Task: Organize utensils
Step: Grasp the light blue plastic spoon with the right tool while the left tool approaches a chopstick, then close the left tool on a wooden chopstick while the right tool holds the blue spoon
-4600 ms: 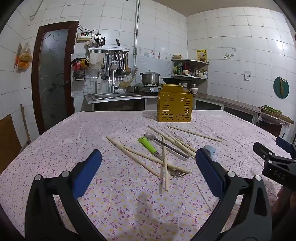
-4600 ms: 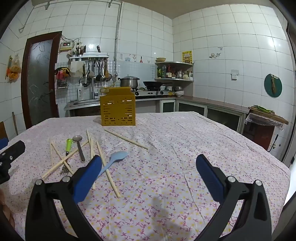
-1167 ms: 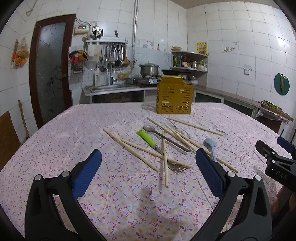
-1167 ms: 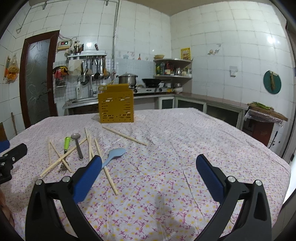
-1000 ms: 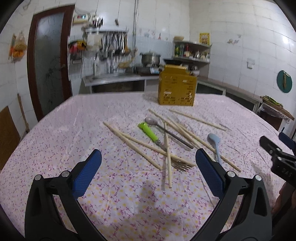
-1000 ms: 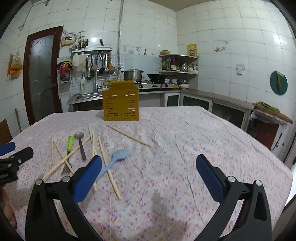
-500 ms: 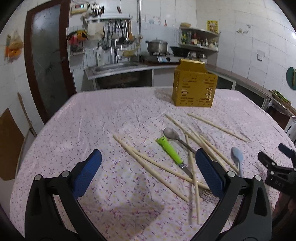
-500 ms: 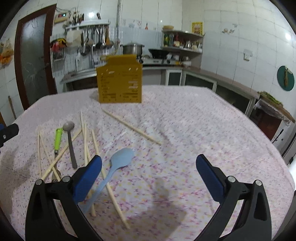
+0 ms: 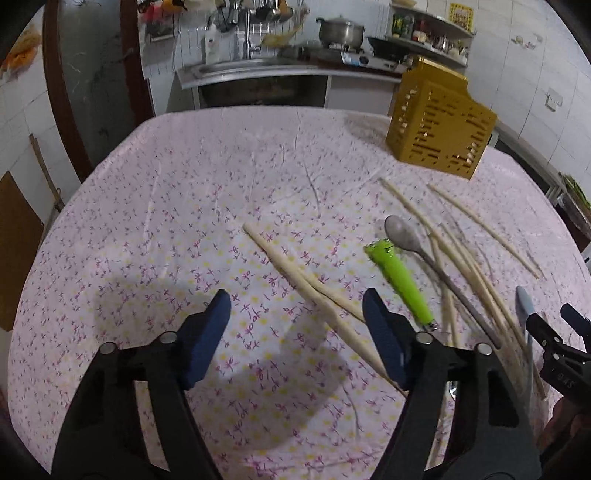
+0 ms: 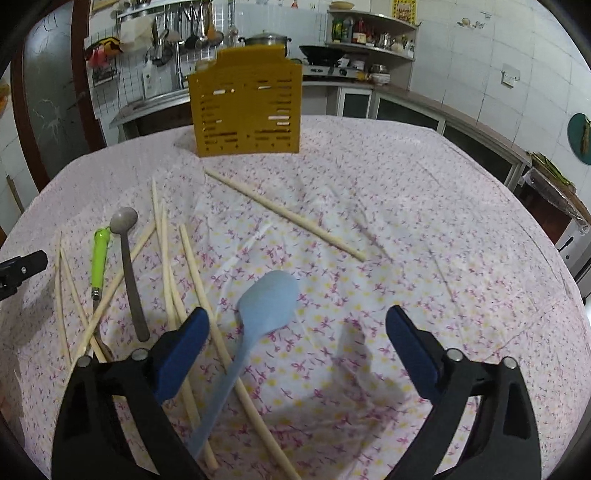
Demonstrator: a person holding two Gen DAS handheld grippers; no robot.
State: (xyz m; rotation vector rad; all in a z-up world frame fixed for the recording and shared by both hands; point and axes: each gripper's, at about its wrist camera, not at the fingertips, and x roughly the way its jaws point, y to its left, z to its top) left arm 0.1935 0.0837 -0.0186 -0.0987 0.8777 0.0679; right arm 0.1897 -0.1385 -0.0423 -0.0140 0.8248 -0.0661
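Utensils lie scattered on a table with a pink floral cloth [image 9: 177,206]. A yellow slotted utensil holder [image 9: 439,129] stands at the far side, also in the right wrist view [image 10: 245,110]. My left gripper [image 9: 297,332] is open and empty, low over a pair of wooden chopsticks [image 9: 291,269]. A green-handled fork [image 9: 402,282] and a grey spoon [image 9: 402,234] lie to its right. My right gripper [image 10: 297,347] is open and empty, just above a light blue spoon [image 10: 266,301]. Several chopsticks [image 10: 284,214] lie around it.
A kitchen counter with a sink [image 9: 251,68], a pot [image 9: 338,31] and shelves runs behind the table. A dark wooden door [image 9: 92,74] stands at the left. The other gripper's tip shows at the right edge of the left wrist view [image 9: 554,343].
Both grippers have moved forward and tilted down toward the table. The left one now hovers over the chopstick pair, the right one over the blue spoon. Nothing was picked up.
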